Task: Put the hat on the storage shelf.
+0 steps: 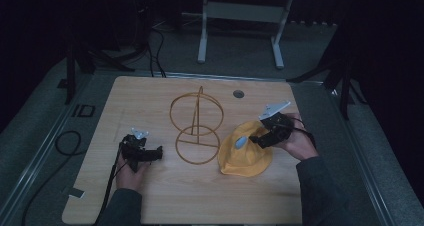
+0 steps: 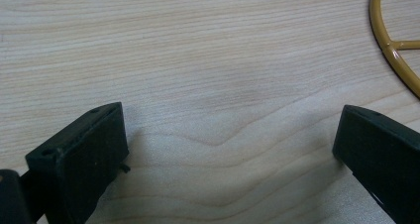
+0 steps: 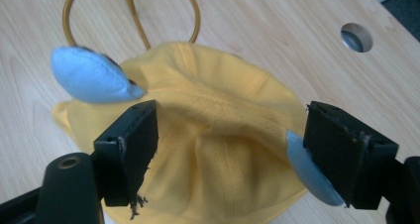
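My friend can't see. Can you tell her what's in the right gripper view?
A crumpled yellow hat with pale blue ears lies on a wooden table, between the wide-open jaws of the right tool. Behind it are the loops of a gold wire stand.

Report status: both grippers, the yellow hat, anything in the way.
Left gripper open, idle over bare table. Right gripper open, jaws astride yellow hat, not pinching. Wire stand upright just left of hat.
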A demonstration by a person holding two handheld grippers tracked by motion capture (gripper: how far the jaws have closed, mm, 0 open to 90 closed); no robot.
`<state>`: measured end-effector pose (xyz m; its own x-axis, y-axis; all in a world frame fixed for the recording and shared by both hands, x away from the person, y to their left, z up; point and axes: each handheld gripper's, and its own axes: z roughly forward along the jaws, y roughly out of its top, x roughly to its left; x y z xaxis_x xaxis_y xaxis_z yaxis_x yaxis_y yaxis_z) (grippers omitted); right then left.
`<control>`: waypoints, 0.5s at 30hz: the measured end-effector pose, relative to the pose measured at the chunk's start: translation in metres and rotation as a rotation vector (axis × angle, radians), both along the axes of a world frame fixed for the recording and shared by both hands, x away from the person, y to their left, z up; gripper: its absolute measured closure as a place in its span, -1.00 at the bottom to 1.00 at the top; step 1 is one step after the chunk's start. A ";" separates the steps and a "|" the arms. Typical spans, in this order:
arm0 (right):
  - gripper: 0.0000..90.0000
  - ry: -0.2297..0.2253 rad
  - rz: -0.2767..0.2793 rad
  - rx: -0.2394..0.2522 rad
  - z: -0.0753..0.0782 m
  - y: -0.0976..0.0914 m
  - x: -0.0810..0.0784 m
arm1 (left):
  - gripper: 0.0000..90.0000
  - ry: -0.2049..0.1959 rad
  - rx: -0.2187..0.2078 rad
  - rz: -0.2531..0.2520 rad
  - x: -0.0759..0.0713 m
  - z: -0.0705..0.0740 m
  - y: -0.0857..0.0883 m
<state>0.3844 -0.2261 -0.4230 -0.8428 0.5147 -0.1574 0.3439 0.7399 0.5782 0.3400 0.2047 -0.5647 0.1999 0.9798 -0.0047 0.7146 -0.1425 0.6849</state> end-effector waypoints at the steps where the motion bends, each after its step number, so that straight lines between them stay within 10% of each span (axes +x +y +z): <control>1: -0.55 0.000 0.004 -0.010 -0.001 0.001 0.001 | -0.99 0.000 0.000 0.000 0.000 0.000 0.000; 15: -0.46 0.009 0.117 -0.130 -0.005 0.010 0.012 | -0.99 0.000 -0.001 0.000 0.000 0.000 0.000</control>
<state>0.3963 -0.2159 -0.4277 -0.8974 0.3887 -0.2088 0.2556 0.8437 0.4720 0.3400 0.2046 -0.5647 0.2001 0.9798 -0.0052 0.7146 -0.1423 0.6850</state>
